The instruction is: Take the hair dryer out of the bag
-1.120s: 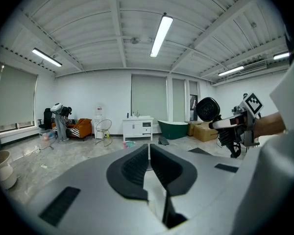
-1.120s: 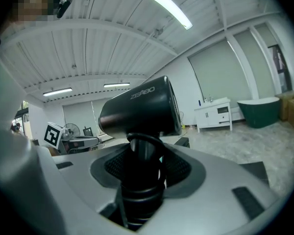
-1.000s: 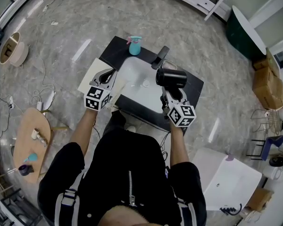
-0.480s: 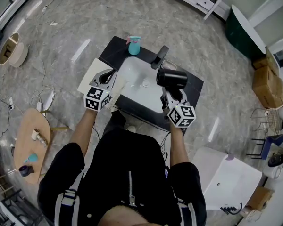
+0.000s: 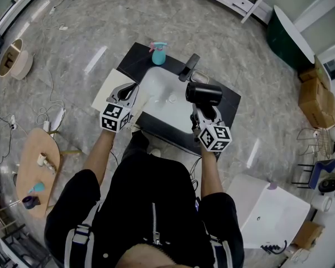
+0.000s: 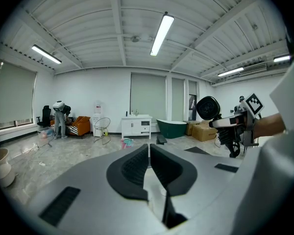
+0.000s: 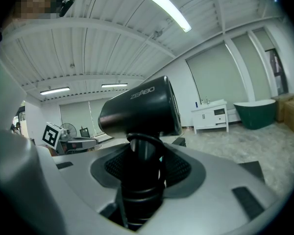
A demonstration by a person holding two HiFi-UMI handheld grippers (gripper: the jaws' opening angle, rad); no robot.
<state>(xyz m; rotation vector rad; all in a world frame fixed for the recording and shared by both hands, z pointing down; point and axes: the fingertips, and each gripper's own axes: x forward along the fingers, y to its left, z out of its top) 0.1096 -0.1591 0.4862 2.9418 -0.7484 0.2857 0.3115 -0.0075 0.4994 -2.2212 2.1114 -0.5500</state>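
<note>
Though gripped by right gripper (image 5: 203, 110), hair dryer (image 5: 204, 92) handle partly hidden; left gripper (image 5: 128, 89) closed.

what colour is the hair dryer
The hair dryer is black, best seen in the right gripper view.

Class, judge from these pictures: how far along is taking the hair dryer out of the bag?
Done: the hair dryer is out, held above the white sink, apart from the flat cream bag. In hand: the right gripper clamps its handle; the left gripper is shut by the bag's edge. Left: probably only setting the hair dryer down.
</note>
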